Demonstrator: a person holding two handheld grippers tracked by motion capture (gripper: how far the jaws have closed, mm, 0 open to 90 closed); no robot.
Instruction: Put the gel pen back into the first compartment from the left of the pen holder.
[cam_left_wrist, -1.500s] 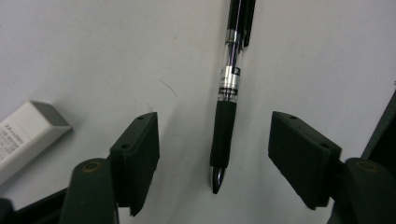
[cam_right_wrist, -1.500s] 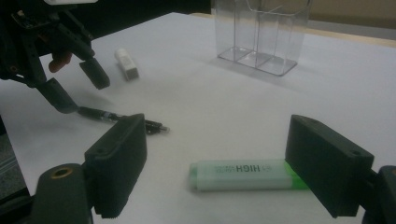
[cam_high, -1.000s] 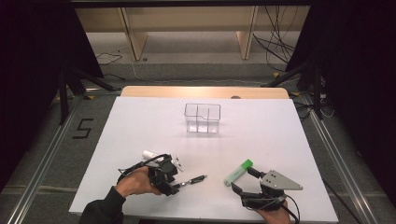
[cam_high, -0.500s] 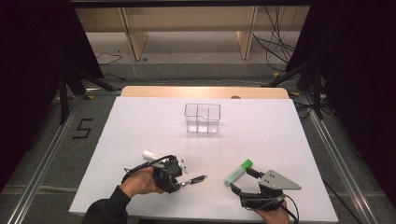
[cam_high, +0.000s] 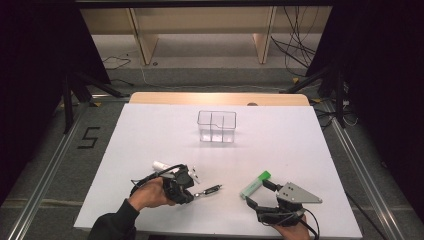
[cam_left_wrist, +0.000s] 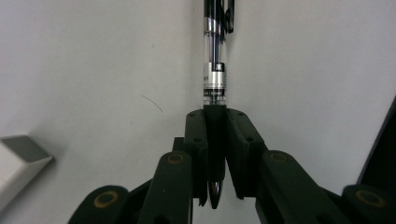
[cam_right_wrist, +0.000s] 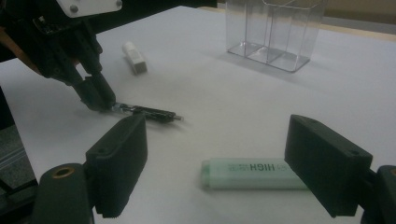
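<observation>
While its jaws have just been closing, the left gripper (cam_left_wrist: 215, 156) now pinches the pen (cam_left_wrist: 215, 70) lying low and left of centre on the table (cam_high: 300, 150); lower right, the right gripper (cam_right_wrist: 233, 168) gapes wide around the green highlighter (cam_right_wrist: 252, 173).

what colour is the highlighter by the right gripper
Pale green highlighter with dark lettering, clearest in the right gripper view.

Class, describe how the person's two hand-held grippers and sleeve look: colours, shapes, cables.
Both are black. The left hand-held gripper trails a looping black cable; its jaws carry brass-coloured pivots. The right hand-held gripper bears a grey three-cornered plate. The left sleeve is dark.
</observation>
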